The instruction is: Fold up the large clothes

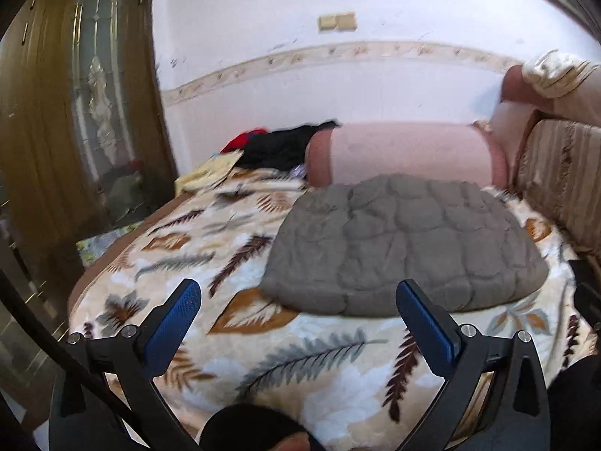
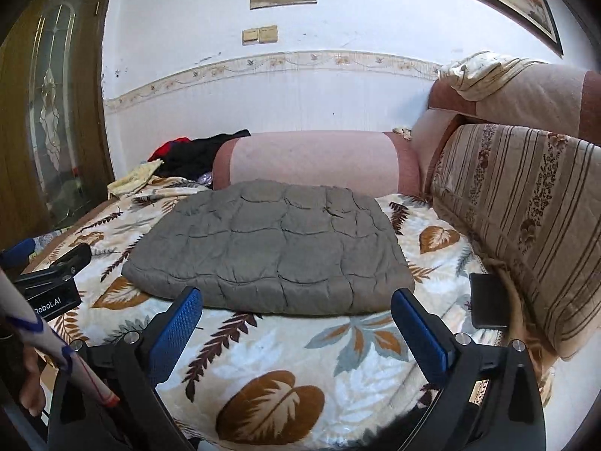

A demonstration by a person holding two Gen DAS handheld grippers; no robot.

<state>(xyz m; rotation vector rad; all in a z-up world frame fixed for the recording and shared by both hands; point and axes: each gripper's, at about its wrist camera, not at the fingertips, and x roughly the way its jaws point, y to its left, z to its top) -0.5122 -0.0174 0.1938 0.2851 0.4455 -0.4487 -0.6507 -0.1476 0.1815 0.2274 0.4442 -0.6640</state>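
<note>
I see the grey quilted garment [image 2: 268, 250] lying on the leaf-patterned blanket [image 2: 263, 372] of the bed, already as a compact, thick rectangle with its edges quite even. I judge that the folding of this piece is finished, or almost. Perhaps one more fold is possible, but I cannot tell this from here.

Both my grippers are free. The left gripper [image 1: 298, 315] has its blue pads spread wide with nothing between them, and it is near the front edge of the garment without touching it. The right gripper [image 2: 296, 321] is the same, wide open and empty, just in front of the fold.

What is left, I think, is the heap of dark and red clothes [image 1: 280, 146] at the far side, beside the pink bolster [image 2: 315, 161]. A yellow cloth [image 1: 210, 171] lies next to this heap.

The blanket is soft and thick, so things sink a little in it. To the right stands a striped cushion [image 2: 526, 218], with a small black object [image 2: 488, 300] at its foot. Behind is a white wall with a flowered border [image 2: 263, 67], and to the left a brown door with a glass panel [image 1: 97, 86].
</note>
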